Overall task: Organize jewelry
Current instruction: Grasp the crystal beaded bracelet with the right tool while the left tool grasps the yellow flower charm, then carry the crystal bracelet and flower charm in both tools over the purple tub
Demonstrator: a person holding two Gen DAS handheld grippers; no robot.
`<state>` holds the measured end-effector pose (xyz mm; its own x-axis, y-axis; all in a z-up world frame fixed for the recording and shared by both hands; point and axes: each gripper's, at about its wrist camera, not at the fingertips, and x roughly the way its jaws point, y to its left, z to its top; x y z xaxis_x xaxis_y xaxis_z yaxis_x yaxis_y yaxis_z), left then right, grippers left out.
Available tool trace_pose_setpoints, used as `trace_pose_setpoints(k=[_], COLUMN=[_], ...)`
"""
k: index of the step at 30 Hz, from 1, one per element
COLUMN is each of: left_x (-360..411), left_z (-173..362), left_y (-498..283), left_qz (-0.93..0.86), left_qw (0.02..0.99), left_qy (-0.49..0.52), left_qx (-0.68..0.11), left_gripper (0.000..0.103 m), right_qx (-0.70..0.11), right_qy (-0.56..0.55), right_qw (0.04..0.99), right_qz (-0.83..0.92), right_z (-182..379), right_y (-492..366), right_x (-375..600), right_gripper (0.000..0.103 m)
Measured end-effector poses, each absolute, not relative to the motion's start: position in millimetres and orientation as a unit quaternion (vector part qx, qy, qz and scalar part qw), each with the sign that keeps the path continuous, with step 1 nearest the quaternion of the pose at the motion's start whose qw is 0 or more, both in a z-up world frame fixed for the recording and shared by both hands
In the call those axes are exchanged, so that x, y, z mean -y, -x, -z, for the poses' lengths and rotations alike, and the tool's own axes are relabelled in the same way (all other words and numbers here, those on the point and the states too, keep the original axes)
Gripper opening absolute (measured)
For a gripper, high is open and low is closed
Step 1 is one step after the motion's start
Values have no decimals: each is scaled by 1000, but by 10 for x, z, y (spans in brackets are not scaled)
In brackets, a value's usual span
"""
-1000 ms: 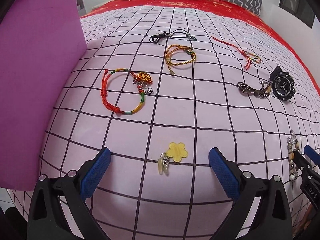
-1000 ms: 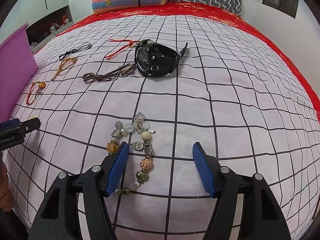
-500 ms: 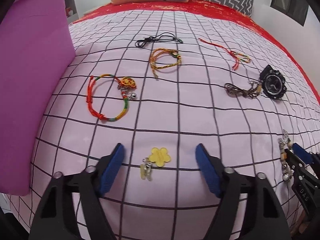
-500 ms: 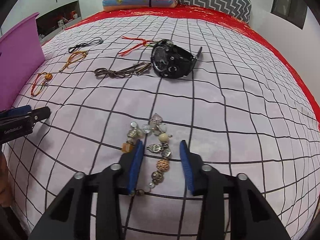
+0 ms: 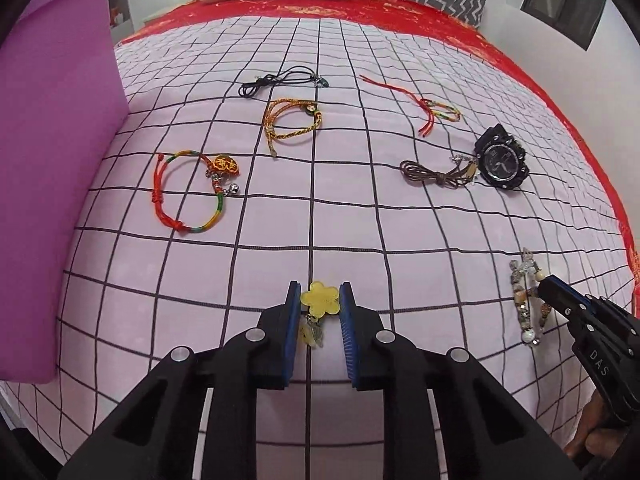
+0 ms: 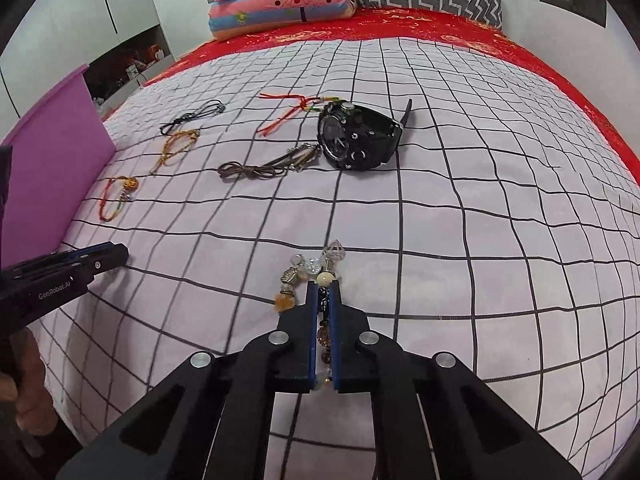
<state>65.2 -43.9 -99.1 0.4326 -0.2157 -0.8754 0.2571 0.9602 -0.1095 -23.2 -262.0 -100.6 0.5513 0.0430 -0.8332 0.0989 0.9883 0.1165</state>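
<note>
Left gripper [image 5: 320, 307], jaws narrowed, is pinching the flat yellow flower-shaped charm [image 5: 321, 300] between blue ribbed pads on the grid-checked pink sheet [image 5: 400, 240]; woven cord bracelets are lying beyond. Right gripper [image 6: 323, 300], jaws nearly together, is clamping the beaded bracelet [image 6: 316, 276], its glassy and metallic beads protruding ahead of the tips.

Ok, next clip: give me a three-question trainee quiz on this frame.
1. True or false: the right gripper is shut on the beaded bracelet.
2. What sits between the left gripper fingers?
A. black watch
B. yellow flower charm
C. red cord
3. Fill in: the brown cord lies beside the black ____.

Key: 1 true; 2 B, the yellow flower charm; 3 watch.
</note>
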Motion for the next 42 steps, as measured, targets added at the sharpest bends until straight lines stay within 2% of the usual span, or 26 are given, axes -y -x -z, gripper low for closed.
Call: trace_pose_setpoints(k=[26, 42], left_x=[294, -332], left_z=[235, -641], left_y=[-348, -369], left_qz=[171, 152], left_qw=[865, 899], left_qy=[-14, 12], left_qx=[-471, -410], left_gripper=[19, 19], right_qx=[-416, -353], right_qy=[-79, -58], right_qw=[906, 928], right_qz=[-17, -102], right_z=[148, -682], right_y=[500, 241], right_x=[2358, 1570], right_gripper=[5, 5])
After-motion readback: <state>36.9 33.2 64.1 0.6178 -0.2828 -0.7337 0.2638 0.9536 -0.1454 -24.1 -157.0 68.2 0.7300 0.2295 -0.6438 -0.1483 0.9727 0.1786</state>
